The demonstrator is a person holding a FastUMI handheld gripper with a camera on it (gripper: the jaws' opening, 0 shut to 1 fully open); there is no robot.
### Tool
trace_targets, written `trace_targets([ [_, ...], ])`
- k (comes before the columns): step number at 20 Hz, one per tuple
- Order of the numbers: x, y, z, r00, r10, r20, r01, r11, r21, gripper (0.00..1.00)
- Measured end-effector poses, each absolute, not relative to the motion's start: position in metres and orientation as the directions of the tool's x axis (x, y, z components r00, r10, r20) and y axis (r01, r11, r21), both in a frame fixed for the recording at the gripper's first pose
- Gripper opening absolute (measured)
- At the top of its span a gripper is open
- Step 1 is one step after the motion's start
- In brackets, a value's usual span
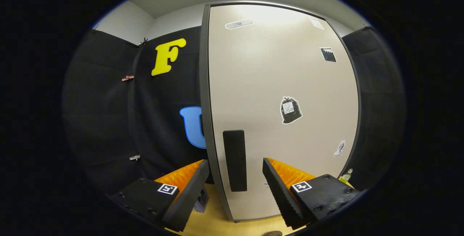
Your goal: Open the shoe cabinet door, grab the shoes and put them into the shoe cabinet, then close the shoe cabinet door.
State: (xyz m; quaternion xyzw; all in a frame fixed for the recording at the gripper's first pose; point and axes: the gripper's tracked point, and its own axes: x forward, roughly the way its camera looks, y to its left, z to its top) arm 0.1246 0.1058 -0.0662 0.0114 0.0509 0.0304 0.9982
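the gripper (235,178) faces the shoe cabinet door (282,94) from close by. its two fingers are spread wide and hold nothing; the left finger (190,192) and the right one (281,192) stand well apart, with the door's handle (235,160) between them and just ahead of their tips. neither finger touches the handle, as far as the view lets me judge.

the door is pale, tall and flat, with a dark frame round its edge. it looks shut, though the fisheye bend makes that hard to be sure of. the handle is a dark upright bar set low on the door, near its left edge. several stickers sit on the door: a dark bag-shaped one (290,110) near the middle, right of and above the handle, a small shoe-shaped one (339,149) low on the right, a dark square one (328,54) high on the right, and a pale oblong one (238,24) near the top.

the cabinet stands on a light wooden floor (217,221), which shows between and beneath the fingers. black cloth hangs on both sides of the cabinet. a small bottle (346,176) stands far right, just beyond the right finger. no shoes can be made out here.
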Motion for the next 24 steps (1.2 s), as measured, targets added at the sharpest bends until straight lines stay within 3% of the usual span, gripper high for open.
trace_targets([
  [5,0.149,0.099,-0.078,0.993,0.018,-0.114,-0.015,1.0,0.026,0.98],
  [9,0.157,0.099,-0.084,0.993,-0.002,-0.118,0.003,1.0,0.001,0.85],
  [10,0.156,0.099,-0.088,0.992,-0.009,-0.123,0.008,1.0,-0.01,0.69],
  [12,0.158,0.102,-0.092,0.991,-0.001,-0.132,-0.001,1.0,-0.011,0.56],
  [13,0.155,0.104,-0.089,0.993,-0.007,-0.12,0.005,1.0,-0.021,0.56],
  [14,0.155,0.103,-0.089,0.993,-0.015,-0.118,0.011,1.0,-0.028,0.39],
  [17,0.156,0.102,-0.091,0.992,-0.021,-0.122,0.018,0.999,-0.028,0.33],
  [18,0.158,0.103,-0.092,0.992,-0.017,-0.128,0.014,1.0,-0.024,0.24],
  [24,0.145,0.102,-0.091,0.991,0.008,-0.135,-0.013,0.999,-0.03,0.24],
])
